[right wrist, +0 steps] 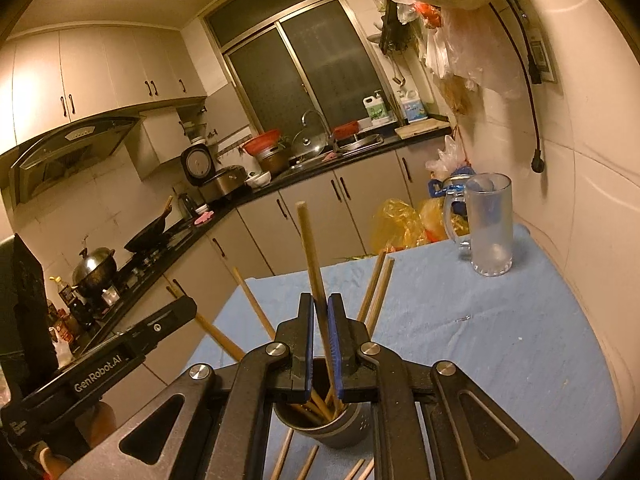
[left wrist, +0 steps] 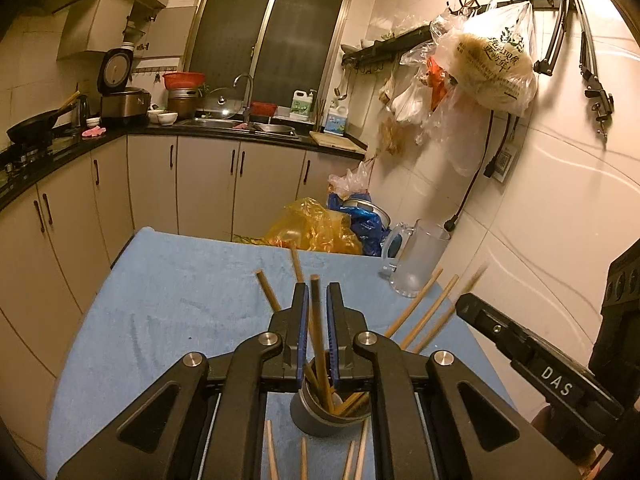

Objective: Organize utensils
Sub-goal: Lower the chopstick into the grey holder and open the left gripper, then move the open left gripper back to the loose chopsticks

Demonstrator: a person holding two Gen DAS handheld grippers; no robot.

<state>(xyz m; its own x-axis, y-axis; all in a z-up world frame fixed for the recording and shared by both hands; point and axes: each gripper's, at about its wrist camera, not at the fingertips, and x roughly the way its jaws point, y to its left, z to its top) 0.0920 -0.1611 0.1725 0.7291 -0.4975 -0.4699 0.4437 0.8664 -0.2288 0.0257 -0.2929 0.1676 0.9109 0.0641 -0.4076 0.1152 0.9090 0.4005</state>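
Chopsticks (right wrist: pixel 320 404) stand in a holder (right wrist: pixel 340 432) on the table (right wrist: pixel 500 340), a mug (right wrist: pixel 490 226) behind it.

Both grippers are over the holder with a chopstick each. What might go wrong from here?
The holder is small and already crowded with splayed chopsticks, so a released stick may catch on them and fall out. The left gripper and right gripper are close together and may collide or tip the holder.

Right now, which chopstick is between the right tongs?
The tallest chopstick, standing between the right tongs with its lower end in the cup; the others lean free.
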